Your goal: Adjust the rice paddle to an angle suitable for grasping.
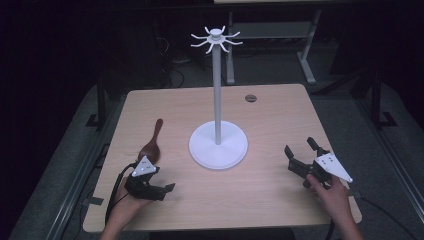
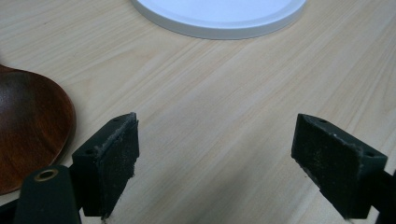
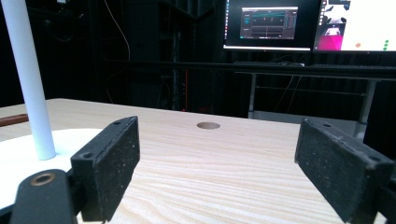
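The left tongs (image 1: pixel 159 184) sit by the bench's (image 1: pixel 260 200) near-left corner, jaws spread and empty, and are the nearer pair to the wooden spoon (image 1: pixel 151 144). Its bowl (image 2: pixel 28 135) lies just beside their left jaw, with the handle running away toward the far-left edge. The right tongs (image 1: pixel 301 152), also spread and empty, are well apart across the white hook stand (image 1: pixel 218 144). No writing is readable
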`<state>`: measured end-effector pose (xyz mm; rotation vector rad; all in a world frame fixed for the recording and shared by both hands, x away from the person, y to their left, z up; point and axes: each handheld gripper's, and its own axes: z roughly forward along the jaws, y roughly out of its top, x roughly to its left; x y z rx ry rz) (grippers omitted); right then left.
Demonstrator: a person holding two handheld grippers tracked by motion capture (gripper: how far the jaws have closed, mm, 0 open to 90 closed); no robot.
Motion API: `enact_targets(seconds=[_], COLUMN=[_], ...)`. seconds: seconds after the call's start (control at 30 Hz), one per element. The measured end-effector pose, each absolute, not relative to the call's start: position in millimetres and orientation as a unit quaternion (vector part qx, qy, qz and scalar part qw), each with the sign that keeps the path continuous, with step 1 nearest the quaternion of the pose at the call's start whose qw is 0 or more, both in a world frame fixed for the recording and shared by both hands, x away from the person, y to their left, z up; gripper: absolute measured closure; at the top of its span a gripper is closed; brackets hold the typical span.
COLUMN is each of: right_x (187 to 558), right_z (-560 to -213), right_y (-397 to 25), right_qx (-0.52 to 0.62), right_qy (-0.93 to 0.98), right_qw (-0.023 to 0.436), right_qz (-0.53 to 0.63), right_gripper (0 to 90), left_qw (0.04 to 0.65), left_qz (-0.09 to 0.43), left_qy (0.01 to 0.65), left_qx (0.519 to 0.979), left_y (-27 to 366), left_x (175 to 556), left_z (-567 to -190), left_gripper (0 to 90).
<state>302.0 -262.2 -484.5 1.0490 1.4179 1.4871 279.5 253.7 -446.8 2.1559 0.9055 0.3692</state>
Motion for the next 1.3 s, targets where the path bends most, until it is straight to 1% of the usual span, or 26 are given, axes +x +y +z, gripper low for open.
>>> enact_targets(seconds=[0.27,0.53,0.8,1.3], right_x=[302,302,302,302], right_z=[-485,-485,-485,-484], right_y=[-262,-262,-262,-262], right_qx=[0.415,0.414,0.416,0.418], right_qy=[0.563,0.563,0.563,0.562], right_qw=[0.404,0.402,0.405,0.403], right_qz=[0.589,0.591,0.589,0.59], right_gripper=[13.3,13.3,13.3,13.3], left_qw=[0.374,0.376,0.384,0.397], left_qz=[0.145,0.167,0.177,0.202], left_qy=[0.362,0.368,0.386,0.425], left_qx=[0.841,0.834,0.82,0.788], left_y=[254,260,271,293], left_x=[282,291,307,349], left_z=[-446,-437,-427,-409], left_gripper=[15.3,15.4,15.4,15.6])
